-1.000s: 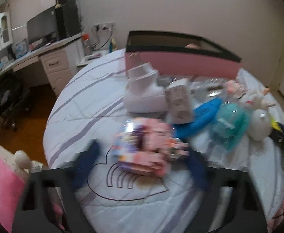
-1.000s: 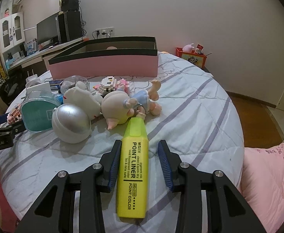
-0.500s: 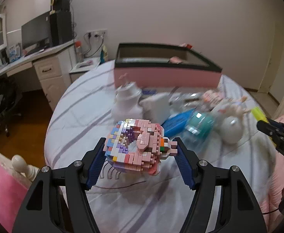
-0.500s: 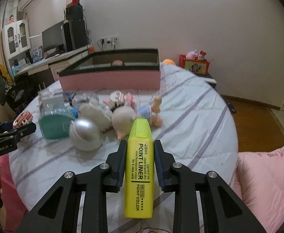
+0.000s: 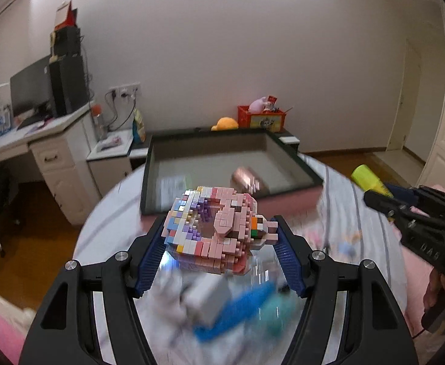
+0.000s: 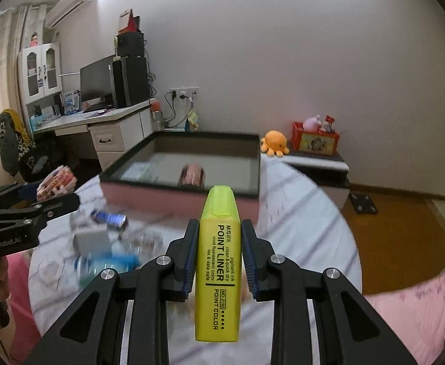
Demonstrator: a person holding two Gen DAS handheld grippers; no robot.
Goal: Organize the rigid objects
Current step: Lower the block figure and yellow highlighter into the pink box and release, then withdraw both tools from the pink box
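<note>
My left gripper (image 5: 221,240) is shut on a pink and pastel brick-built model (image 5: 216,228) and holds it in the air above the bed, in front of the pink box with a dark rim (image 5: 234,164). My right gripper (image 6: 219,243) is shut on a yellow highlighter pen (image 6: 219,258), also lifted, facing the same box (image 6: 186,164). A pink roll-like object (image 6: 192,175) lies inside the box. The right gripper with the highlighter shows at the right of the left wrist view (image 5: 405,210). The left gripper shows at the left of the right wrist view (image 6: 25,210).
Blurred loose objects lie on the white striped bed (image 6: 298,228) below both grippers: a white block (image 5: 207,298), a blue piece (image 5: 237,310), a teal item (image 6: 110,264). A desk with a monitor (image 6: 101,103) stands left. A red toy crate (image 6: 315,137) sits on a low stand beyond.
Both grippers have risen from the bed and moved toward the box. The left closed on the brick model and lifted it; the right closed on the highlighter and lifted it.
</note>
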